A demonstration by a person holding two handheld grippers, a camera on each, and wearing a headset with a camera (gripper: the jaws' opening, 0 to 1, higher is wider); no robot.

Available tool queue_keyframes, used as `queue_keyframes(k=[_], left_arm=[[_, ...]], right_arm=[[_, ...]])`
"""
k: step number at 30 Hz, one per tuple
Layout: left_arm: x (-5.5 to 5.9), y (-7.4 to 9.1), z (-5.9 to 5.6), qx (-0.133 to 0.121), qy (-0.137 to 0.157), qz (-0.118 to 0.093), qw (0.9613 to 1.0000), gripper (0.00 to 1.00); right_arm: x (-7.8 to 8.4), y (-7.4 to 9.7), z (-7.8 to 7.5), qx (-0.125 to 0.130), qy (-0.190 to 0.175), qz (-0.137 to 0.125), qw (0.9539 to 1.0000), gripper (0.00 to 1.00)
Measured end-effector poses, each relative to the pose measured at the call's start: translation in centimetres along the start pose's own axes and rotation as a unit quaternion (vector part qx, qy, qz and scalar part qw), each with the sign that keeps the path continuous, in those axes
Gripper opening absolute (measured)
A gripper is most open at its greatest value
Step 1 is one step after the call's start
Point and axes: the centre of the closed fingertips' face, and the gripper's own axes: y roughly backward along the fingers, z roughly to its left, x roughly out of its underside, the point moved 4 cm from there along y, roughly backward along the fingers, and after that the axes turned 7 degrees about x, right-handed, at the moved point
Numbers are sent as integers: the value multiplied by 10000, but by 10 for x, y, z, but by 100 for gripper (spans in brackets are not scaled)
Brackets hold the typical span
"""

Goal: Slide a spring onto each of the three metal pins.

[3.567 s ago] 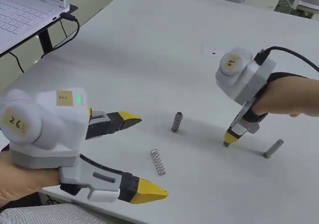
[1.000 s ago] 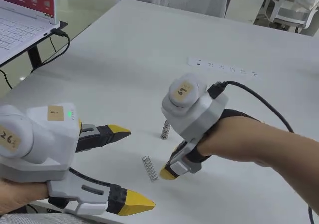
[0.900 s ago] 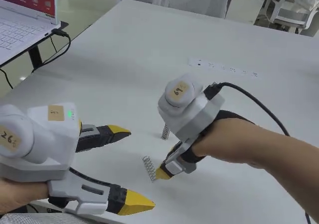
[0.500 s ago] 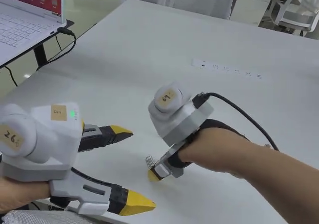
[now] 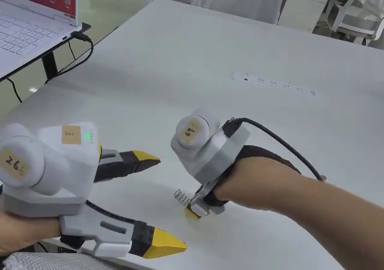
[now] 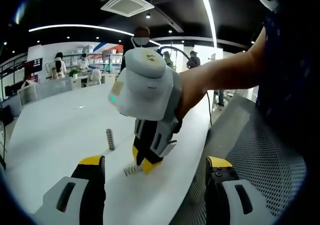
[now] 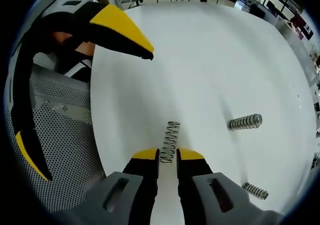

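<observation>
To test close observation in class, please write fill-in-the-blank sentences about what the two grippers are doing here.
The right gripper pinches one end of a thin coiled metal ___.
It lies flat on the ___ table.
The left gripper, with yellow-tipped jaws, is wide ___.
Missing words: spring; white; open.

Head view looks down on the table (image 5: pixel 180 60); both gripper views (low, facing each other) share the lying spring (image 7: pixel 170 142).
</observation>
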Motion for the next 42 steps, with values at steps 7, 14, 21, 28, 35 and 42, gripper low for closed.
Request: queue_keyframes(k=[7,14,21,28,35,42], left_arm=[[1,0,-1,-2,-1,16,10000,78],[2,0,-1,13,-43,105,9999,77],[-3,-6,-1,96,-179,148,9997,71],[-11,-11,-5,249,-356,94,9990,58],[-22,-15,-10,476,-457,-98,9978,33],[-25,-18,-16,661,-519,-122,9964,14]], right_arm=[[2,1,1,39,242,-6,9997,9],[7,15,-1,16,351,-147,9993,8],[10,48,1,-174,497,-384,9979,8],[12,85,7,-370,841,-675,9935,8],[15,103,15,-523,1345,-794,9863,8],[17,107,21,-590,1816,-893,9775,8]])
